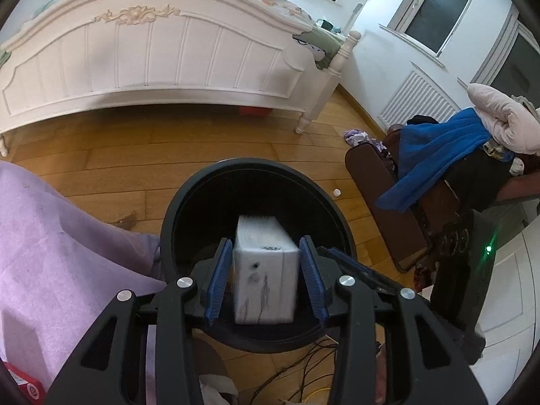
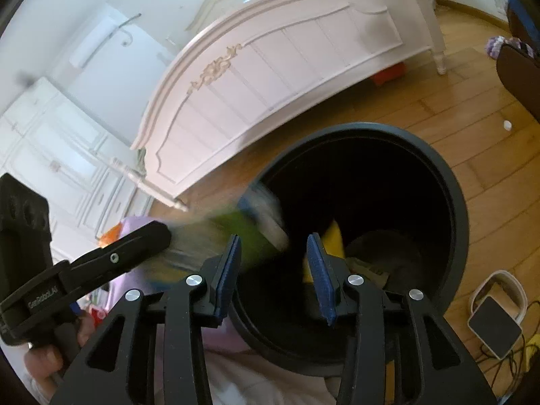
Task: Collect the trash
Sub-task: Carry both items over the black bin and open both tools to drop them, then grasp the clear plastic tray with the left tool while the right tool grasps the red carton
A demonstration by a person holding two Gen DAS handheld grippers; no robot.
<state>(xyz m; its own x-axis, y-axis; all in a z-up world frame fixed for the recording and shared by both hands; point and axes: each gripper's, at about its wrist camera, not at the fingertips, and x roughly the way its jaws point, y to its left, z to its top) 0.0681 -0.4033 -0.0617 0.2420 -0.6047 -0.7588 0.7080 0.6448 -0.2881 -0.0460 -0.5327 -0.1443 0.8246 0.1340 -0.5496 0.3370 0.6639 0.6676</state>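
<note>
The white bed (image 1: 152,54) fills the top of the left wrist view, its far end cut off by the frame edge; in the right wrist view it runs tilted across the upper middle. A lilac cloth (image 1: 60,243) covers the left side of the left view, and what lies under it is hidden. At the right edge a dark chair (image 1: 422,209) is buried under a blue towel (image 1: 435,155) and other clothes.

The black trash bin (image 1: 209,189) stands on the wooden floor (image 1: 118,165), low in the centre of both views; its inside is mostly dark, though something yellow (image 2: 334,236) shows within.

The left claw (image 1: 266,276) has its blue pads set slightly apart from a white carton (image 1: 266,270) between them, above the bin's mouth; a narrow gap shows on each side. In the right view that carton appears as a green and white blur (image 2: 249,233) at the bin's rim, too smeared to read.

The right claw (image 2: 275,275) is spread wide with nothing between its pads, over the bin.

A small white cap (image 1: 336,192) lies on the floor beyond the bin.
</note>
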